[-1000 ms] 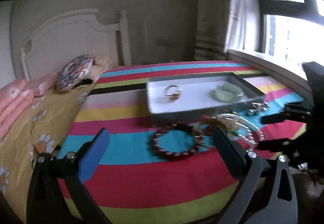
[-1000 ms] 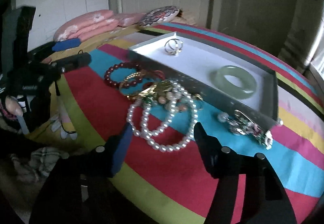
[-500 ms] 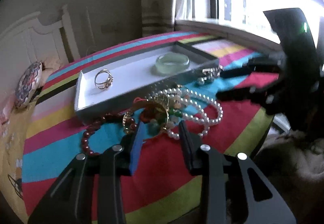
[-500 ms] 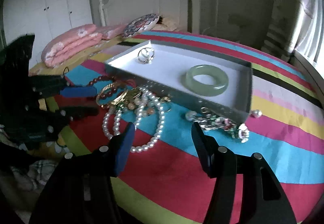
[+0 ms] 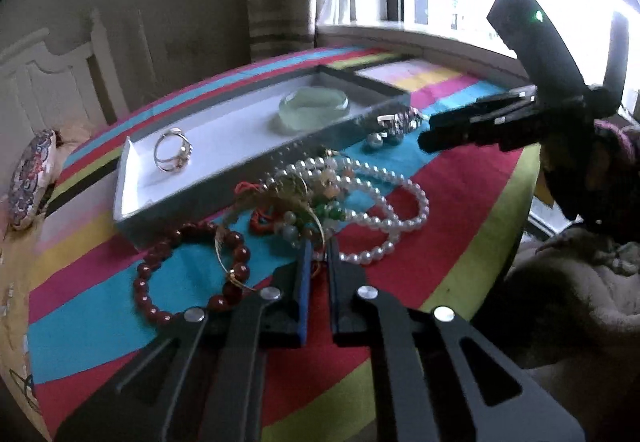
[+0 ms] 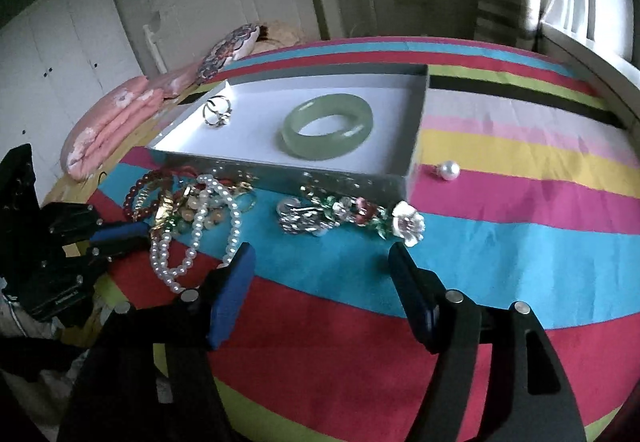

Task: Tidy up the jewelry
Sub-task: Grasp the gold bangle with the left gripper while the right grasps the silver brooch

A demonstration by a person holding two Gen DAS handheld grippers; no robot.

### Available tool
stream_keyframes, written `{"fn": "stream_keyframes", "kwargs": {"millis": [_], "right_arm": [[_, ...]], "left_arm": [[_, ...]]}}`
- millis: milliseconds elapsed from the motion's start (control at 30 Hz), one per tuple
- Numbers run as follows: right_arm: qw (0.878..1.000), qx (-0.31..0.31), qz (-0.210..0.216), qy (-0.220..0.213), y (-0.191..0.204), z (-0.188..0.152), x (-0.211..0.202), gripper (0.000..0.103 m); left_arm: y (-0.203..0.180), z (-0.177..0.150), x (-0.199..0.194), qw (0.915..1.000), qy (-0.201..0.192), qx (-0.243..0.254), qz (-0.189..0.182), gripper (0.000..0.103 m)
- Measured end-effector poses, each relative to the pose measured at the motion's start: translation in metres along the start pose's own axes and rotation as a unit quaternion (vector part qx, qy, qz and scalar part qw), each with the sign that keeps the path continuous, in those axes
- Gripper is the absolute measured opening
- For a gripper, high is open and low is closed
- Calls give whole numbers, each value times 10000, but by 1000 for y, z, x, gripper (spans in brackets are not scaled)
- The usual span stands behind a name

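A white tray (image 5: 132, 178) (image 6: 280, 172) on the striped bedspread holds a jade bangle (image 5: 314, 110) (image 6: 328, 126) and a ring (image 5: 172, 152) (image 6: 216, 112). In front of it lies a tangle: pearl strand (image 5: 384, 218) (image 6: 196, 242), dark red bead bracelet (image 5: 152, 282), thin gold bangle (image 5: 312, 218). My left gripper (image 5: 318, 254) (image 6: 140, 236) is shut on the gold bangle's near edge. A flower brooch (image 6: 352, 216) (image 5: 400, 120) lies by the tray's front wall. Just short of it my right gripper (image 6: 320, 248) (image 5: 430, 130) is opening, with nothing between its fingers.
A loose pearl earring (image 6: 448, 170) sits right of the tray. Pink pillows (image 6: 108, 126) and a patterned cushion (image 6: 228, 50) lie by the white headboard. The window sill (image 5: 420, 38) runs along the bed's far side. The bed edge drops off just under both grippers.
My left gripper swung down to the jewelry pile and went from wide open to shut. My right gripper slid right, from the pearls to the brooch, and its jaws widened.
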State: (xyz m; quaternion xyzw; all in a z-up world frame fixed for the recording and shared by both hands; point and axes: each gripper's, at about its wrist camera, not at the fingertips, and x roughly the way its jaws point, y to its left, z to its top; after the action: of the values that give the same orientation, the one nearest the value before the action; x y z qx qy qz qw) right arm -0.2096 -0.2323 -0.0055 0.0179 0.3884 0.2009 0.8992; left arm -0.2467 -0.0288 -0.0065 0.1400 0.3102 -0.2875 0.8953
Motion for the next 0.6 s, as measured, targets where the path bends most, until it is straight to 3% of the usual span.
{"fn": "stream_keyframes", "kwargs": {"millis": [167, 200, 367, 500, 600], "right_arm": [[9994, -246, 241, -99, 15, 2, -6, 67], [9993, -271, 249, -51, 17, 3, -4, 67], [9993, -206, 174, 257, 20, 5, 12, 60], [9992, -242, 95, 290, 20, 14, 23, 58], [9996, -23, 101, 265, 15, 20, 28, 58]], "left_arm": [[11, 8, -28, 9979, -521, -363, 86, 6], [13, 10, -34, 9973, -602, -403, 117, 0], [21, 19, -59, 9929, -1005, -583, 249, 0], [22, 20, -59, 9941, -913, -543, 208, 0], [21, 12, -55, 9954, -715, -630, -66, 0]]}}
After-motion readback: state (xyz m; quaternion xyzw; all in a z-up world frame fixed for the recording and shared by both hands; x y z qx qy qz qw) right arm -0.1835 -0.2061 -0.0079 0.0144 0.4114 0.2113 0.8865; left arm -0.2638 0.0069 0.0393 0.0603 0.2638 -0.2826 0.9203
